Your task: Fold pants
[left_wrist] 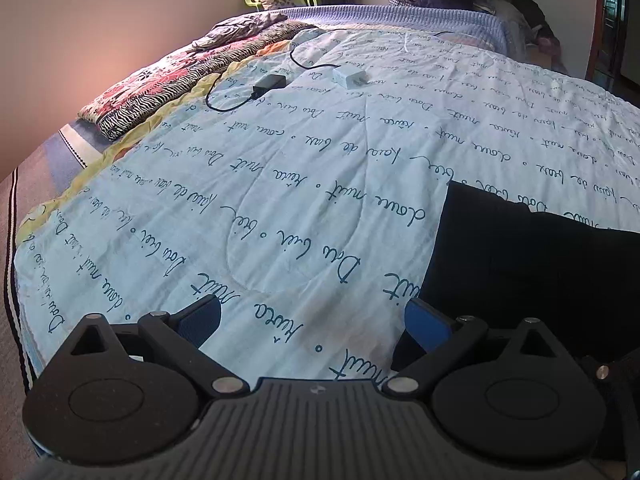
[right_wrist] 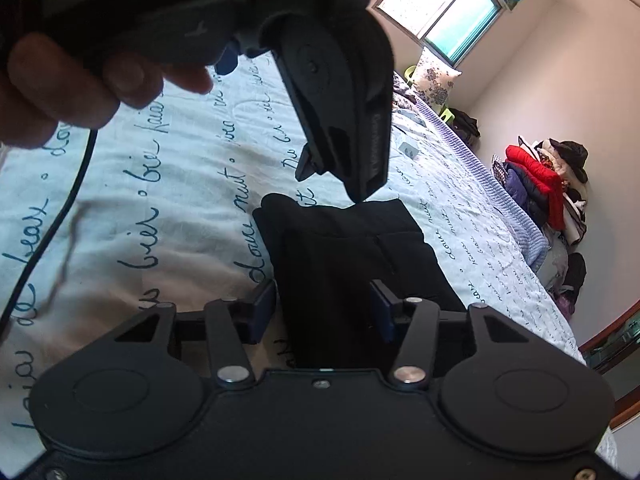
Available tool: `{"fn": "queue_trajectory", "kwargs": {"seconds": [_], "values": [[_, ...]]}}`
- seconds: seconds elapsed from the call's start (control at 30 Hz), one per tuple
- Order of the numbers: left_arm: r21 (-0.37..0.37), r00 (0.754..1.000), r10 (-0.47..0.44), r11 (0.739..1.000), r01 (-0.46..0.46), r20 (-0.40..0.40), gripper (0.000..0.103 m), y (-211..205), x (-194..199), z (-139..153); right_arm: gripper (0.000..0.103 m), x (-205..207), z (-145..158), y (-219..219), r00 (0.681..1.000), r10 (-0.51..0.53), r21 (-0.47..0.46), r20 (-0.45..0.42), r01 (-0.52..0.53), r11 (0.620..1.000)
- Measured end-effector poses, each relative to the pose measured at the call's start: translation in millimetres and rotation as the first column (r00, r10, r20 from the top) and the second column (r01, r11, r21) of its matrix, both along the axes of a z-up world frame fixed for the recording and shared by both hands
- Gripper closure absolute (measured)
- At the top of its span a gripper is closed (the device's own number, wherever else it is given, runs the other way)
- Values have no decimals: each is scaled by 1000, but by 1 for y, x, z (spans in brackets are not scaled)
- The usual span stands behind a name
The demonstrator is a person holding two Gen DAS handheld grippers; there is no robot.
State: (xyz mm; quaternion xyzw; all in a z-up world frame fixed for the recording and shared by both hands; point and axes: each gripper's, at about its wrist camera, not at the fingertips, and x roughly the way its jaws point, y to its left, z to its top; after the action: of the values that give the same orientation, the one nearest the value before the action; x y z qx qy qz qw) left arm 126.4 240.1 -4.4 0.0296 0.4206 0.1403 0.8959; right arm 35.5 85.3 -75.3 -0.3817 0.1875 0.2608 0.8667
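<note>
Left gripper (left_wrist: pixel 312 318) over the pale quilt (left_wrist: pixel 280 184) printed with dark script, fingers spread wide with bare quilt between the blue pads (left_wrist: pixel 426 322). Black pants (left_wrist: pixel 532 276) folded into a compact stack, lying just right of the right finger and reaching ahead of it, edge touching that pad's side. Far ahead of the fingertips, a black power adapter (left_wrist: pixel 271 81) and a white charger (left_wrist: pixel 349 76) with a cable, well apart from the pants.

Right gripper (right_wrist: pixel 323 310) with fingers apart, straddling the near end of the folded pants (right_wrist: pixel 348 256), cloth filling the gap between the pads (right_wrist: pixel 262 308); contact with either pad not discernible. Beyond the fingertips and above the stack, the other gripper held in a hand (right_wrist: pixel 80 80).
</note>
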Motion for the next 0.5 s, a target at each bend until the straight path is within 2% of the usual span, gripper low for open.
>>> {"fn": "queue_trajectory", "kwargs": {"seconds": [0.23,0.27,0.3,0.43,0.5], "values": [[-35,1000,2,999,-3,-22,4,5,7,-4,55,-9,-14,20,990,60,-169,126,-38,985],[-42,1000,-1,999,0,-25,4,4,7,-4,59,-9,-16,21,987,69,-183,142,-42,982],[-54,1000,-6,999,5,-29,4,4,8,-5,69,-9,-18,24,986,80,-199,147,-50,979],[-128,999,-13,992,8,-40,3,7,10,-7,83,-12,-21,27,982,106,-218,159,-69,973],[-189,999,-14,982,4,-50,3,12,12,-9,87,-13,-18,23,981,100,-185,166,-68,980]]}}
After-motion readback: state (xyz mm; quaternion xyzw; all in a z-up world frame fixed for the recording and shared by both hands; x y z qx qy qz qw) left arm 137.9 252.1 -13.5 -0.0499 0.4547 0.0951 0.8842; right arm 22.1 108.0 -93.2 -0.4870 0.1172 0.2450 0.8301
